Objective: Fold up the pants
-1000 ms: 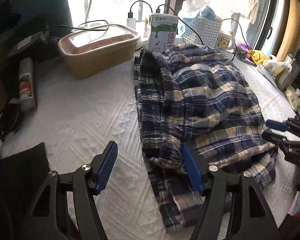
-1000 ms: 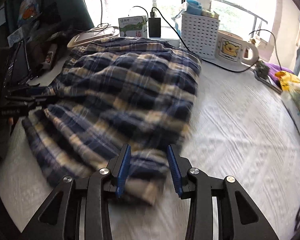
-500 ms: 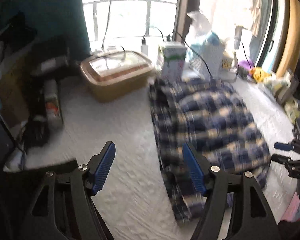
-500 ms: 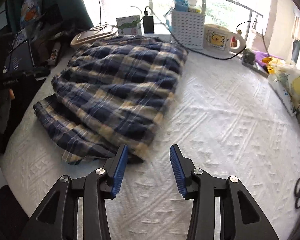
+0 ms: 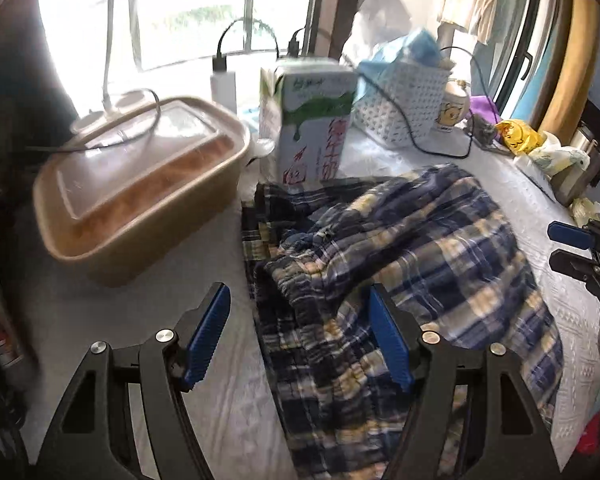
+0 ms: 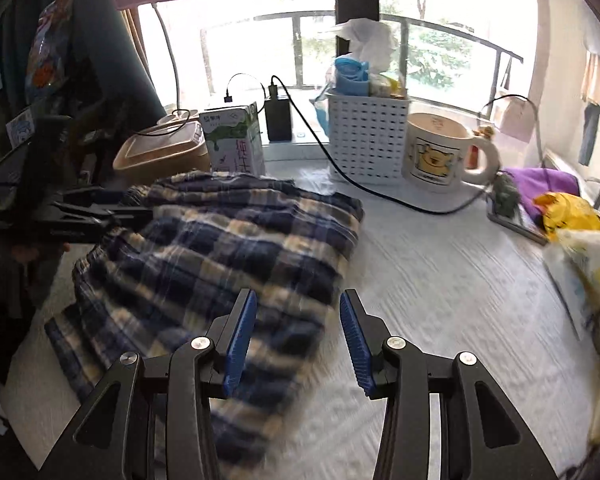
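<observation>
The blue, white and tan plaid pants (image 5: 400,264) lie folded in a loose pile on the white textured cloth; they also show in the right wrist view (image 6: 228,256). My left gripper (image 5: 300,336) is open and empty, over the pile's left edge near the gathered waistband. My right gripper (image 6: 296,340) is open and empty, over the pile's near right corner. The right gripper shows at the right edge of the left wrist view (image 5: 580,248); the left gripper shows at the pile's left in the right wrist view (image 6: 88,216).
A tan lidded container (image 5: 140,188) and a milk carton (image 5: 312,132) stand behind the pants. A white basket (image 6: 366,136), a bear mug (image 6: 440,152), black cables (image 6: 380,196) and chargers line the window. Bags (image 6: 572,216) lie at the right.
Both grippers have pulled back from the pants and then moved in again, lower and closer. The pile lies folded over; both stay open and empty.
</observation>
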